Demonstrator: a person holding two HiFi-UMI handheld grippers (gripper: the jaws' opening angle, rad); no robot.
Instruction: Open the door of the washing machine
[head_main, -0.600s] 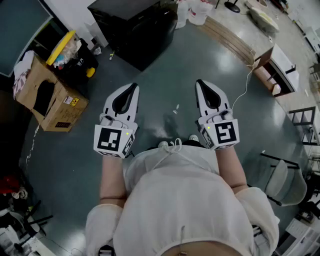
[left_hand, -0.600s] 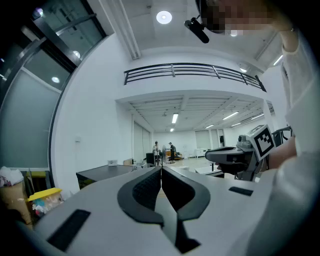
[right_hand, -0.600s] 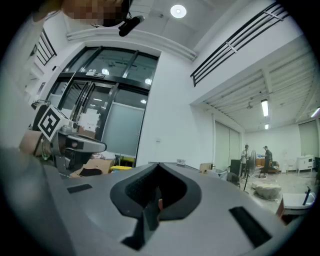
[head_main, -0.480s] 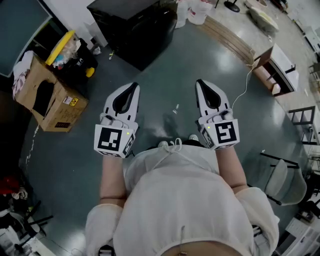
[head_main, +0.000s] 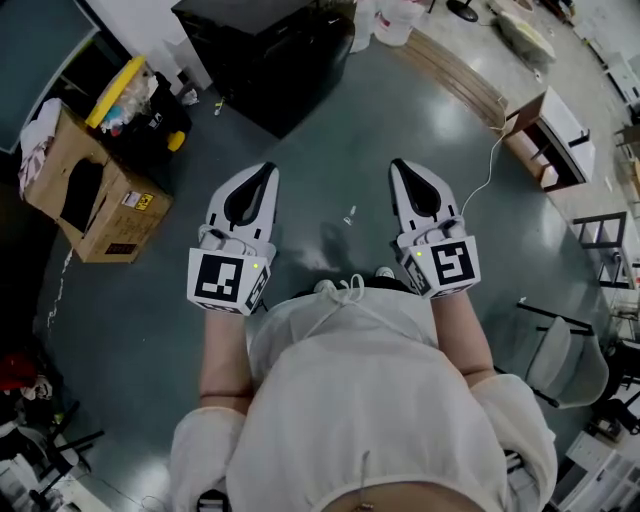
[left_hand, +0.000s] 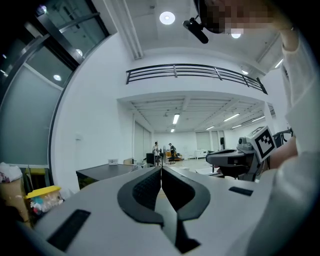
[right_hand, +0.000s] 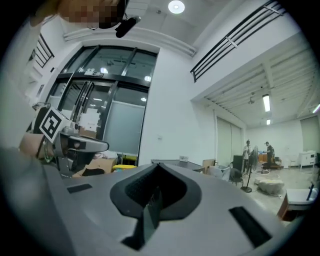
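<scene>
Both grippers held out in front, level, over the floor (head_main: 330, 130).
L gripper (head_main: 266, 170): jaws together, pads meeting, nothing betw. them.
R gripper (head_main: 398, 164): same, closed & empty.

Washing machine: can't pick it out in any view, so the door and its handle aren't located. Closest large thing ahead is a black cabinet (head_main: 270, 50), w/ a cardboard box (head_main: 95, 200) to its left. No round door shows on either.

Judgement: approach phase, task not begun.

To do this step well:
- Find the machine first, face it square, and stop close enough that the arm reaches w/o leaning.
- Spread the jaws before meeting the handle or recess.
- Use one gripper for the pull and keep the other clear of the door's swing.

Risk: going in w/ closed jaws prob. just bumps the door.
</scene>
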